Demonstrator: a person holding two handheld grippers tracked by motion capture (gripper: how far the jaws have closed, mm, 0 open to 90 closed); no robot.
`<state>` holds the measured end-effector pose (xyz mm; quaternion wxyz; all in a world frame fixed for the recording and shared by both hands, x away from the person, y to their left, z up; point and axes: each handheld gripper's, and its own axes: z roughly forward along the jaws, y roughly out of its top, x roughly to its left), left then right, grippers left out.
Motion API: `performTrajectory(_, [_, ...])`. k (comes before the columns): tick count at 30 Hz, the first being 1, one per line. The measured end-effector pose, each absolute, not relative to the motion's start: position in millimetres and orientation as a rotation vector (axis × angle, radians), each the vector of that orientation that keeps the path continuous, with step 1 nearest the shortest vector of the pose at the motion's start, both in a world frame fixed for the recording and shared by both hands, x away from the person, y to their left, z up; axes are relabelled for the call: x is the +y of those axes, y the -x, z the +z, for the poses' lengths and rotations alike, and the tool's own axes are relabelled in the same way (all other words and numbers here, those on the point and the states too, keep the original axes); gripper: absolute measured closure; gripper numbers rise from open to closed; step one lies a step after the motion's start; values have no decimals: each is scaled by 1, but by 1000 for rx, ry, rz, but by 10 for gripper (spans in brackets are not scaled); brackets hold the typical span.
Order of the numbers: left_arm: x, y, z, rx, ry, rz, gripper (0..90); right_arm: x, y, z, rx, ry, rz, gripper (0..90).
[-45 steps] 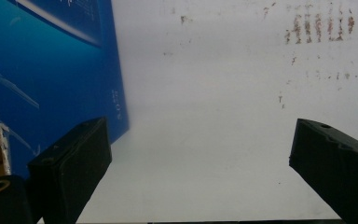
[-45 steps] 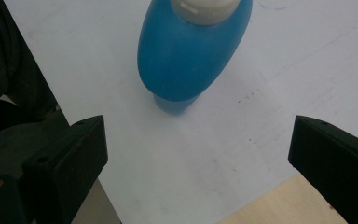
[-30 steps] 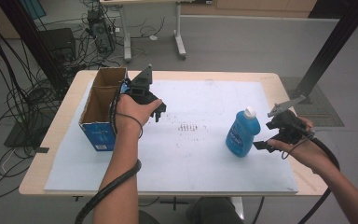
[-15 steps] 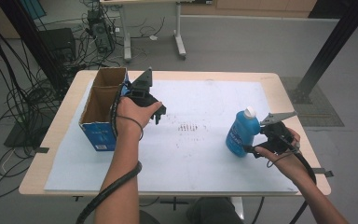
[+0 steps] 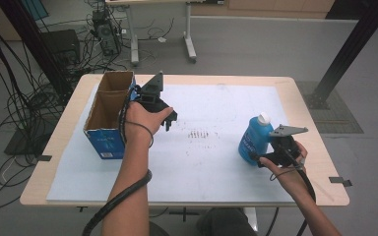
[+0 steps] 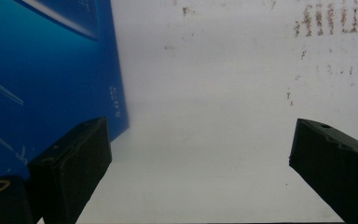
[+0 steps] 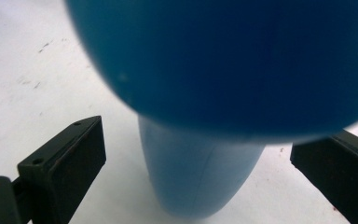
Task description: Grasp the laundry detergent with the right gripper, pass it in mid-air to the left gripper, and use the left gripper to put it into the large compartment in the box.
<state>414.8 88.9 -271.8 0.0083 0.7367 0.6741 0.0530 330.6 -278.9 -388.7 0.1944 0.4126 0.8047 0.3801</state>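
Note:
A blue plastic bottle [image 5: 252,140] with a white cap stands upright on the right part of the white mat. My right gripper [image 5: 262,158] is low at its near right side and open. In the right gripper view the bottle [image 7: 223,70] looms very close, and the right gripper [image 7: 200,163] has one jaw on each side of its lower body without touching it. A cardboard box [image 5: 109,113] with blue sides stands open-topped at the left. My left gripper [image 5: 170,119] hovers just right of it, open, with nothing between its fingers. The left gripper view shows the box's blue wall [image 6: 42,70] beside the left gripper [image 6: 200,158].
The white mat [image 5: 206,162] covers most of the wooden table [image 5: 320,147] and carries a patch of small brown marks [image 5: 200,134] at its middle. Cables and another table's legs are on the floor behind.
My right gripper has moved left and toward the near edge, closing in on the bottle's base. The left gripper and the box have stayed put.

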Motion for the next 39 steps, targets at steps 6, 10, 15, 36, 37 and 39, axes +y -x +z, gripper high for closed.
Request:
performTrajectory(6, [91, -414, -272, 2115, -2294, 168, 59, -279, -331, -394, 2190, -1175, 1099, 27])
performTrajectory(10, [92, -415, -273, 2121, -2288, 165, 59, -278, -331, -396, 2170, -1177, 1099, 26])
performTrajectory(15, [92, -415, -274, 2119, -2290, 163, 59, -276, -331, -401, 2161, -1175, 1107, 26])
performTrajectory(36, [92, -415, -272, 2117, -2286, 168, 60, -269, -332, -403, 2112, -1164, 1159, 23])
performTrajectory(37, [92, -415, -272, 2118, -2283, 170, 60, -269, -332, -403, 2109, -1164, 1159, 23])
performTrajectory(39, [92, -416, -271, 2118, -2286, 167, 59, -269, -332, -403, 2104, -1165, 1160, 23])
